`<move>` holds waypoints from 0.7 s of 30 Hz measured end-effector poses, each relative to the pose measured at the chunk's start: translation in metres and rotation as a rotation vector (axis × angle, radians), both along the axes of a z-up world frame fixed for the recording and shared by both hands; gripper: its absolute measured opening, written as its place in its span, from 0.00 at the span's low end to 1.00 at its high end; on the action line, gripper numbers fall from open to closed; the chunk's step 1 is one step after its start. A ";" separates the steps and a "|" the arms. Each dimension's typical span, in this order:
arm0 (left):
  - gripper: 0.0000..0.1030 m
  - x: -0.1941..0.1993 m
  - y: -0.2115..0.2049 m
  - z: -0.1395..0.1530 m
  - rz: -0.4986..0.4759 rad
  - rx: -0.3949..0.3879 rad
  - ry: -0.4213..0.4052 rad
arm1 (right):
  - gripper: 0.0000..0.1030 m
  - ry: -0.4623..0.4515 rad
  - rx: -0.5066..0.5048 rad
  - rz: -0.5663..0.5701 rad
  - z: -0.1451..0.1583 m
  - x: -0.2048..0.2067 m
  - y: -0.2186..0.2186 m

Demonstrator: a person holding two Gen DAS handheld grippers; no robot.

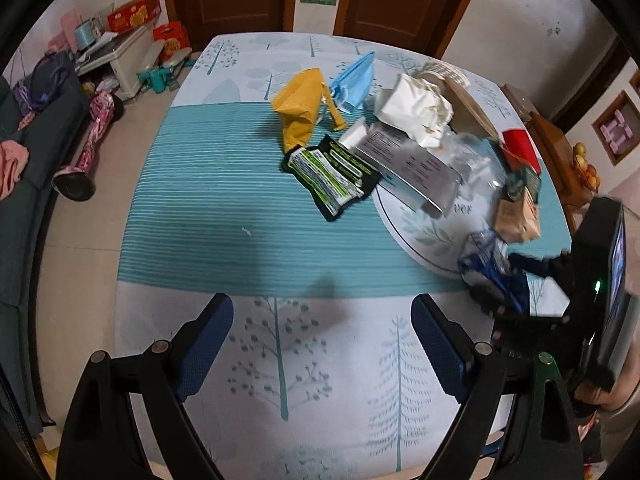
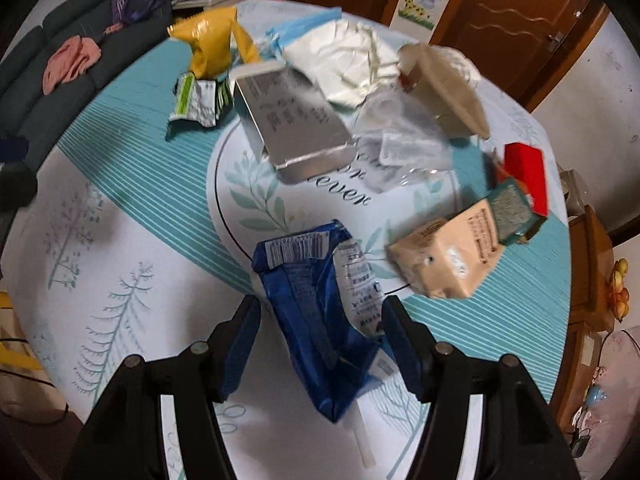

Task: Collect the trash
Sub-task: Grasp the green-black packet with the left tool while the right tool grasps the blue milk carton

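My left tool [image 1: 322,344] hangs wide and empty over the counter [image 1: 208,208]. My right tool [image 2: 320,344] is wide, blue wrapper [image 2: 316,304] between unpressed pads.

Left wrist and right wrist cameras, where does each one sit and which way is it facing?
Left wrist view: rides the left hand-held gripper, angled down at the tablecloth; its fingers stand open over bare cloth, and the right hand-held gripper shows at the right edge.
Right wrist view: rides the right hand-held gripper, angled down at the blue wrapper lying between its open fingers.
Shared: the silver box, the yellow bag and the blue wrapper.
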State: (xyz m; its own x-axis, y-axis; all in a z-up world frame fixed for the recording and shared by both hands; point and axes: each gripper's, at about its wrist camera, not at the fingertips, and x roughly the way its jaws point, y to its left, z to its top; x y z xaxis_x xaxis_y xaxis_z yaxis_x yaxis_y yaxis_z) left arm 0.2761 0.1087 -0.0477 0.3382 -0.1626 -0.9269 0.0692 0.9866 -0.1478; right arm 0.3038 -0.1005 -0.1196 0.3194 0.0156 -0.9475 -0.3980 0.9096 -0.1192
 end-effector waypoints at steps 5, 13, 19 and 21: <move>0.87 0.026 0.005 -0.006 0.017 -0.023 0.015 | 0.55 0.007 0.018 -0.010 -0.003 0.004 0.001; 0.87 0.068 0.003 -0.018 0.038 -0.046 0.045 | 0.36 -0.027 0.110 -0.087 0.015 0.018 0.006; 0.86 0.102 -0.001 -0.037 0.084 -0.040 0.092 | 0.27 -0.014 0.220 -0.228 0.024 0.035 -0.005; 0.81 0.113 -0.003 -0.045 0.106 -0.044 0.109 | 0.26 -0.005 0.259 -0.271 0.025 0.038 -0.009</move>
State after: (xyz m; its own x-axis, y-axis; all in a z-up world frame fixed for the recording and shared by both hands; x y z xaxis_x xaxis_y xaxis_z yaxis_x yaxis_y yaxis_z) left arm 0.3890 0.1060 -0.0926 0.2532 -0.1732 -0.9518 -0.0534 0.9798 -0.1925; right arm 0.3420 -0.1096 -0.0946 0.3497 0.1684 -0.9216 -0.1383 0.9822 0.1270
